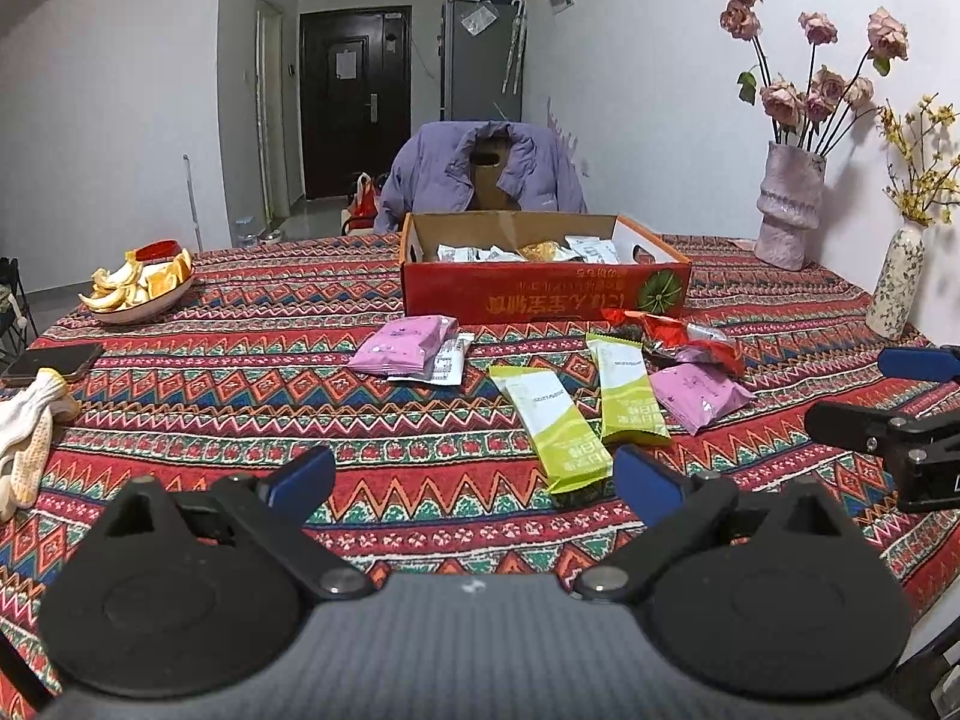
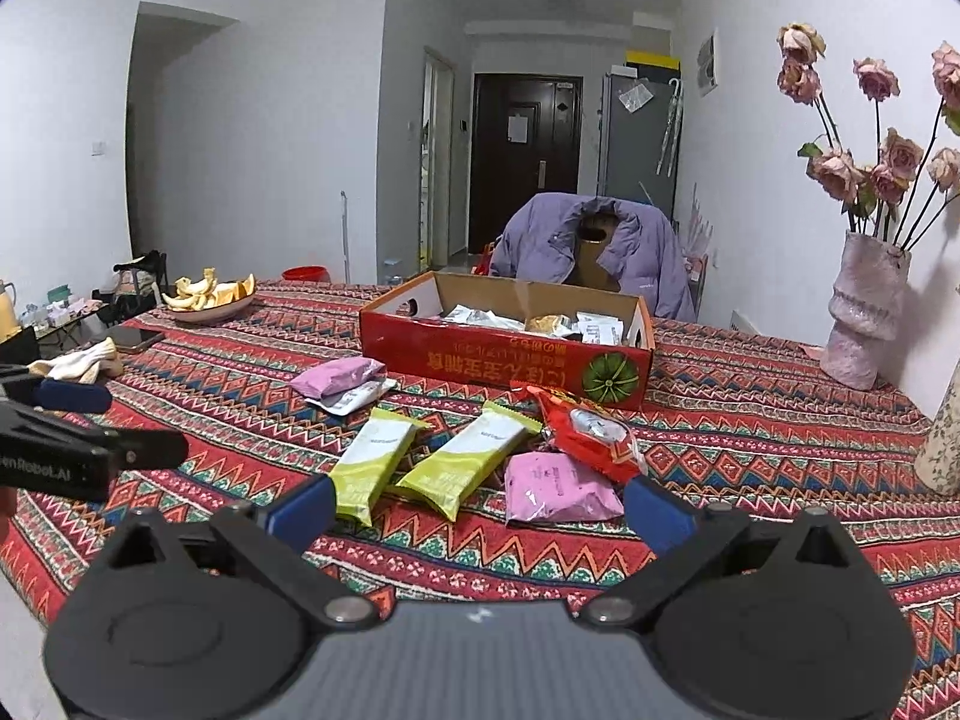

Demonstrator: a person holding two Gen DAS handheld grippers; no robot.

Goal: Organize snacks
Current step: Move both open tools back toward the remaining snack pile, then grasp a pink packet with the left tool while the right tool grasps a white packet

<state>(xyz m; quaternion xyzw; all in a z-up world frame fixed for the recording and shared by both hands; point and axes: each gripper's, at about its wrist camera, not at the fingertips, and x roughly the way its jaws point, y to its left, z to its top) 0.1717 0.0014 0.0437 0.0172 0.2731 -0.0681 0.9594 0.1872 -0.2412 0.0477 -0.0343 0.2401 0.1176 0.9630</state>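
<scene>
Both the left claw and right claw gape wide and empty; next pick: lime-green-and-white foil snack packets just ahead, bound for the red cardboard box beyond.

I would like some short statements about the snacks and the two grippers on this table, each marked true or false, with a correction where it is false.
1. The red cardboard box already holds some snack packets. True.
2. The left gripper is shut on a green packet. False: it is open and holds nothing.
3. Two green-and-white snack packets lie side by side on the patterned tablecloth. True.
4. The red crinkled snack packet lies inside the box. False: it lies on the cloth in front of the box.
5. The right gripper is open. True.
6. The shallow bowl of orange peels stands to the right of the box. False: it stands to its left.
</scene>
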